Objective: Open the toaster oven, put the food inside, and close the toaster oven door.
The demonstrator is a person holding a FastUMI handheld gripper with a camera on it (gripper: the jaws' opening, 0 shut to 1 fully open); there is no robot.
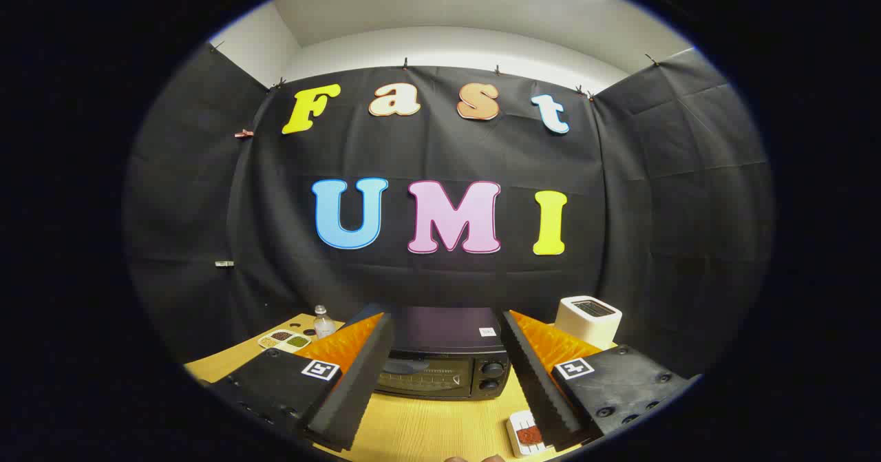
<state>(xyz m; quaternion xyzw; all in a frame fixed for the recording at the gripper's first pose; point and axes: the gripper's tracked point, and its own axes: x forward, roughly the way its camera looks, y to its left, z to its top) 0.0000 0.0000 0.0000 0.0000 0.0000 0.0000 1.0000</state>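
Your tongs (447,369) are wide open and hold nothing, with the shut toaster oven (447,362) just ahead. Its door looks stiff and hard, so pull near the top edge. The food tray (526,436) on the bench (427,427) looks light.

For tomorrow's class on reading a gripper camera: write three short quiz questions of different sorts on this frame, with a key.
1. True or false: the toaster oven door is open.
2. The gripper fingers are: A open, B shut on the food.
3. What stands behind the oven, beyond one finger?

Key: 1 false. 2 A; the food tray lies on the table by one fingertip. 3 a white box-shaped appliance.
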